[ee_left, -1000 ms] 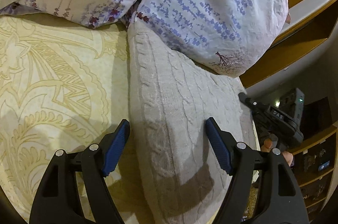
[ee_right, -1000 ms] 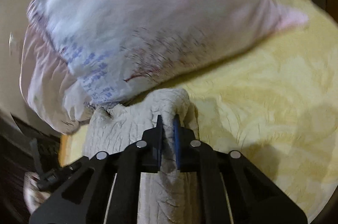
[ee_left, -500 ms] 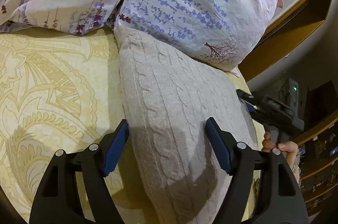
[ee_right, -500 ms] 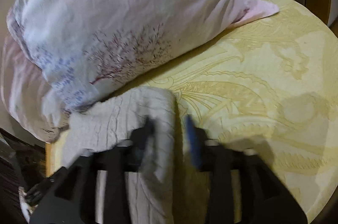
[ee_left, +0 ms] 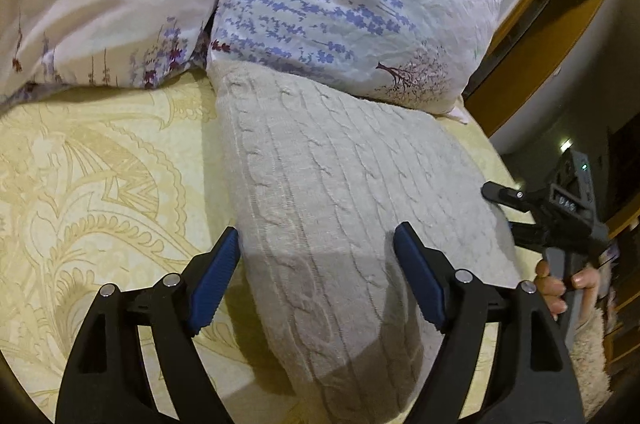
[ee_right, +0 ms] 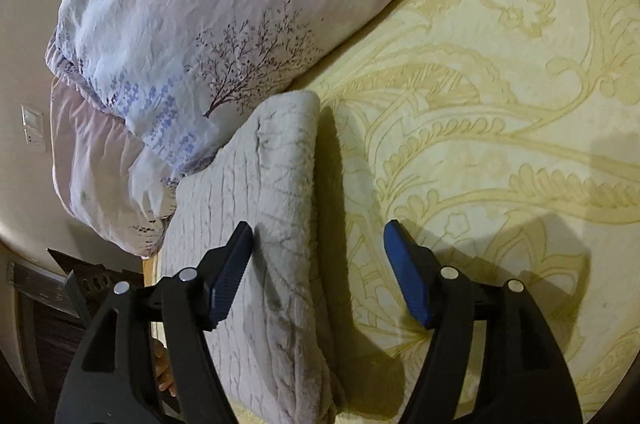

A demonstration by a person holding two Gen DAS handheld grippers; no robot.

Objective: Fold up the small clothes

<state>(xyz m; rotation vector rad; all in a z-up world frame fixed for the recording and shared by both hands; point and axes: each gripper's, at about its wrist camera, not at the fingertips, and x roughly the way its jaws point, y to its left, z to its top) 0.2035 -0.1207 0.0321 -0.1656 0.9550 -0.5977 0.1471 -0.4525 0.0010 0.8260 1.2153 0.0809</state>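
Yellow patterned bedspread (ee_left: 100, 183) at left. Left hand-held gripper (ee_left: 316, 276) wide apart, empty, over folded cream cable-knit sweater (ee_left: 332, 191) lying on bed, far end touching floral pillow (ee_left: 352, 3). Right hand-held gripper (ee_right: 318, 272) wide apart, empty, straddling sweater's folded edge.

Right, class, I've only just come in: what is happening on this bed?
A person is folding a cream cable-knit sweater on a yellow patterned bedspread, with tongs in each hand. Both the left tongs and the right tongs are open and grip nothing. The sweater lies folded into a long strip, its far end against a floral pillow.
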